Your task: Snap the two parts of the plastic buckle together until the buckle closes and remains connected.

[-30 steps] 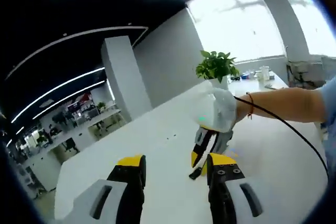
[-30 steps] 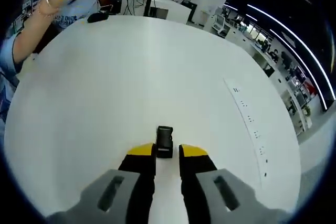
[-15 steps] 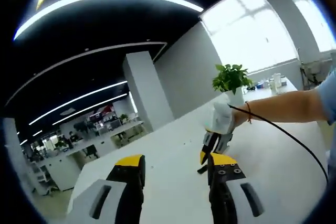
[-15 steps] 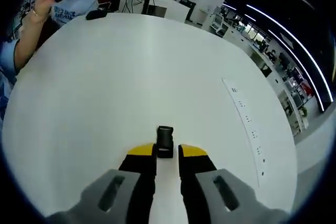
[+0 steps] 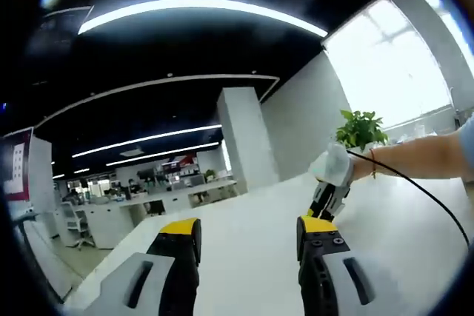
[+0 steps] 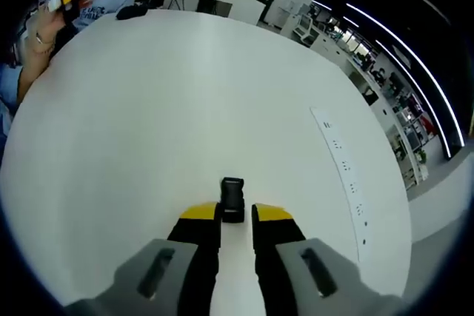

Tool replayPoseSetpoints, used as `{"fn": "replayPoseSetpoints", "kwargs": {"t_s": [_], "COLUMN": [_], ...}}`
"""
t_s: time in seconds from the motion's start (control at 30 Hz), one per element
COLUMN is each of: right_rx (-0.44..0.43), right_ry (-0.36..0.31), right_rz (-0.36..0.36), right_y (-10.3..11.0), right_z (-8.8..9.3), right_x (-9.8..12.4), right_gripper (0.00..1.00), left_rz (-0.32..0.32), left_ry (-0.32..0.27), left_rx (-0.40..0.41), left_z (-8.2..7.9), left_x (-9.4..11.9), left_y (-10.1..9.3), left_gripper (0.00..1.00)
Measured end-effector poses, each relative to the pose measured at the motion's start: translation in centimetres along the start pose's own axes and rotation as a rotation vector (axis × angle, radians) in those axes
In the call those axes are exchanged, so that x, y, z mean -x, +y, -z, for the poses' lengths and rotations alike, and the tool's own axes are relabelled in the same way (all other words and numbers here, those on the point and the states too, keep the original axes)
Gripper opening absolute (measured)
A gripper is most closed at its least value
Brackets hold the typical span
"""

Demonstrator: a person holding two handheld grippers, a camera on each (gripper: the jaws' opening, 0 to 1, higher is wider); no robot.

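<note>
While your right gripper pinches the buckle, your left gripper hangs open, empty, raised off the table: misalignment risk.

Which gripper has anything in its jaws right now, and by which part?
The right gripper pinches the black buckle by its near end, the rest sticking out over the white table. The left gripper is open, holding nothing.
</note>
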State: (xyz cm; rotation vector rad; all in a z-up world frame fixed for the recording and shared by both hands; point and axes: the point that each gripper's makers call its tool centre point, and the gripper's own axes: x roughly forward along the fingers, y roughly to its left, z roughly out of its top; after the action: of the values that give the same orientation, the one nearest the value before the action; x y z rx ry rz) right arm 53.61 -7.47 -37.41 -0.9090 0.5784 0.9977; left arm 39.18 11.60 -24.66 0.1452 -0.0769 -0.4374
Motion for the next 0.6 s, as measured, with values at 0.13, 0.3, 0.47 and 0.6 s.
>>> {"fn": "replayPoseSetpoints", "kwargs": {"t_s": [0.13, 0.3, 0.47, 0.6], "right_rx": [-0.022, -0.033, -0.077, -0.097], "right_ry": [0.012, 0.033, 0.033, -0.011], "right_rz": [0.035, 0.04, 0.097, 0.14], "right_y": [-0.8, -1.2, -2.3, -2.7], "right_z": [0.1, 0.1, 0.2, 0.1], "right_x": [0.0, -0.2, 0.4, 1.2], "right_gripper": [0.23, 0.24, 0.41, 0.41], "left_rz": [-0.019, -0.06, -0.075, -0.076], "left_ry": [-0.017, 0.016, 0.049, 0.067], "left_rx": [-0.008, -0.021, -0.045, -0.064], "left_z": [-0.2, 0.6, 1.3, 1.7], "left_x": [0.3, 0.0, -0.4, -0.5], "left_y": [0.7, 1.8, 2.1, 2.1], "left_gripper": [0.54, 0.54, 0.54, 0.54]}}
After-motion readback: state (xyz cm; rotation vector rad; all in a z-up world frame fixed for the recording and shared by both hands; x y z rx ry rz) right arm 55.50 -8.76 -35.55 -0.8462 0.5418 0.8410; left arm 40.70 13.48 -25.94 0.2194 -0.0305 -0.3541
